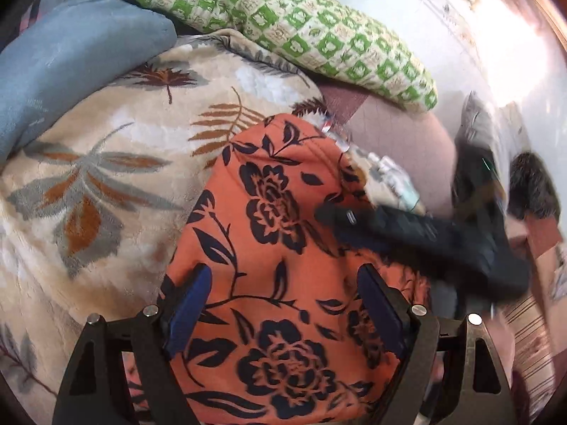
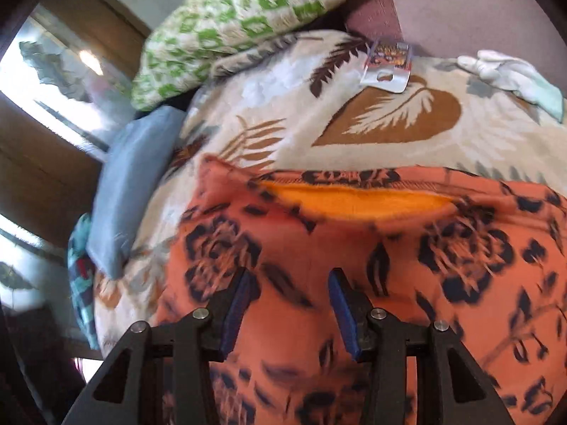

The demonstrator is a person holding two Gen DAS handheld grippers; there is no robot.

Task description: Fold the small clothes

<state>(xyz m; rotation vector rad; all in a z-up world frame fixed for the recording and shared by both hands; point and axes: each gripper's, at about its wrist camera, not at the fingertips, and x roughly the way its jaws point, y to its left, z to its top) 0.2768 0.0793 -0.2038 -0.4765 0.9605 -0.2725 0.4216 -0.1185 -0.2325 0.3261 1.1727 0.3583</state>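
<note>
An orange garment with a dark floral print (image 1: pixel 280 248) lies on a cream leaf-patterned blanket (image 1: pixel 106 177). My left gripper (image 1: pixel 283 276) is open, its blue pads on either side of the cloth just above it. The right gripper shows in the left wrist view as a dark blurred shape (image 1: pixel 425 233) over the garment's right edge. In the right wrist view the garment (image 2: pixel 354 265) fills the lower half, with a brighter orange inner layer (image 2: pixel 354 200) showing at its far edge. My right gripper (image 2: pixel 288 279) is open, close above the cloth.
A green-and-white checked pillow (image 1: pixel 283 24) and a blue cushion (image 1: pixel 71 63) lie at the blanket's far side. A small printed packet (image 2: pixel 388 67) and a pale white-green cloth (image 2: pixel 510 78) rest on the blanket. A mauve sheet (image 1: pixel 400 134) lies to the right.
</note>
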